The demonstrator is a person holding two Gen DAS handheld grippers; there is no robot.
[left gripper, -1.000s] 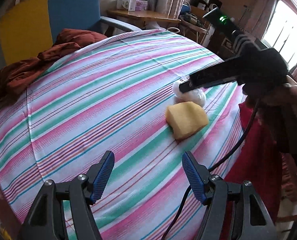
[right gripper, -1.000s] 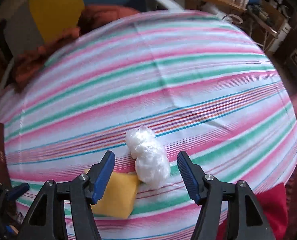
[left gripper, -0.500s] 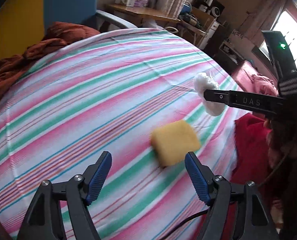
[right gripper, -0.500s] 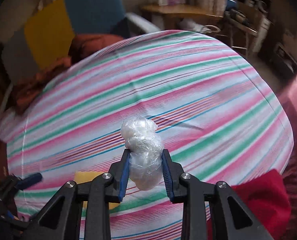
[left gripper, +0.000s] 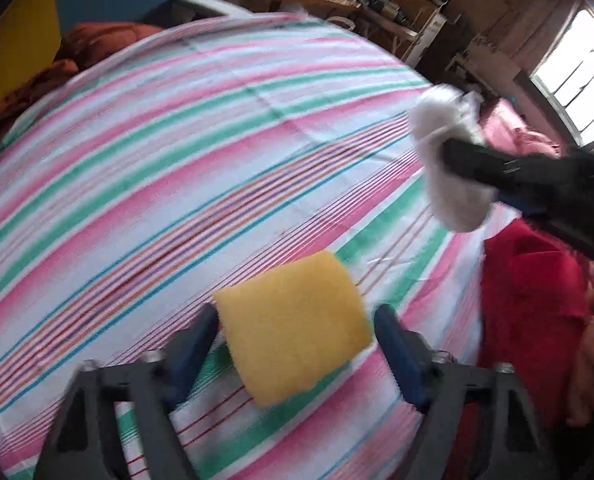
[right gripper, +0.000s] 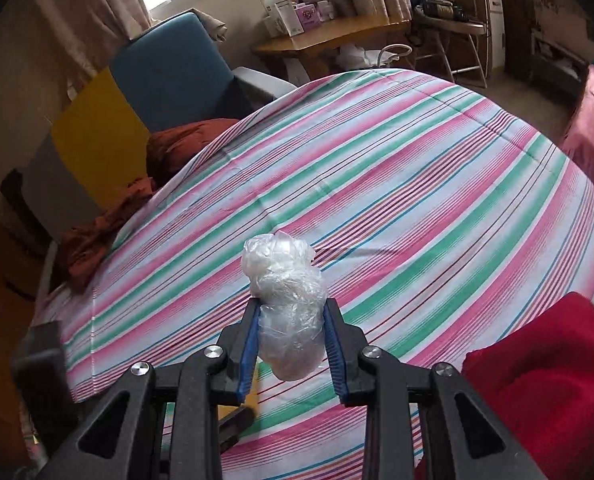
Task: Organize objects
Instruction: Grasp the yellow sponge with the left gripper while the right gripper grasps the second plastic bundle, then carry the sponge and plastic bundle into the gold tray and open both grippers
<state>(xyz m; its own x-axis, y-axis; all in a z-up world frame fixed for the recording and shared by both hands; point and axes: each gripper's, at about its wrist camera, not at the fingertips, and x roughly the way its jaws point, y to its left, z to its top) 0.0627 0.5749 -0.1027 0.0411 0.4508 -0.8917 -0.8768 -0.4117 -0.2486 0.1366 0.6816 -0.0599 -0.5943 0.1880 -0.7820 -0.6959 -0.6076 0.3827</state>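
Since a moment ago the right gripper (right gripper: 291, 334) has lifted the plastic ball (right gripper: 285, 304) off the striped sheet (right gripper: 377, 184), pinching it tight, and the left gripper (left gripper: 297, 344) has come down around the yellow sponge (left gripper: 293, 328). Its jaws are closing with the sponge between them, but blur hides whether they touch. A red cloth (right gripper: 545, 376) lies near right, and the sponge is almost hidden in the right view.

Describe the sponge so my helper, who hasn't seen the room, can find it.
On the striped sheet, near the edge by the red cloth, the sponge lies between the left claw's closing jaws. It is a yellow block, unlike the white plastic wad.
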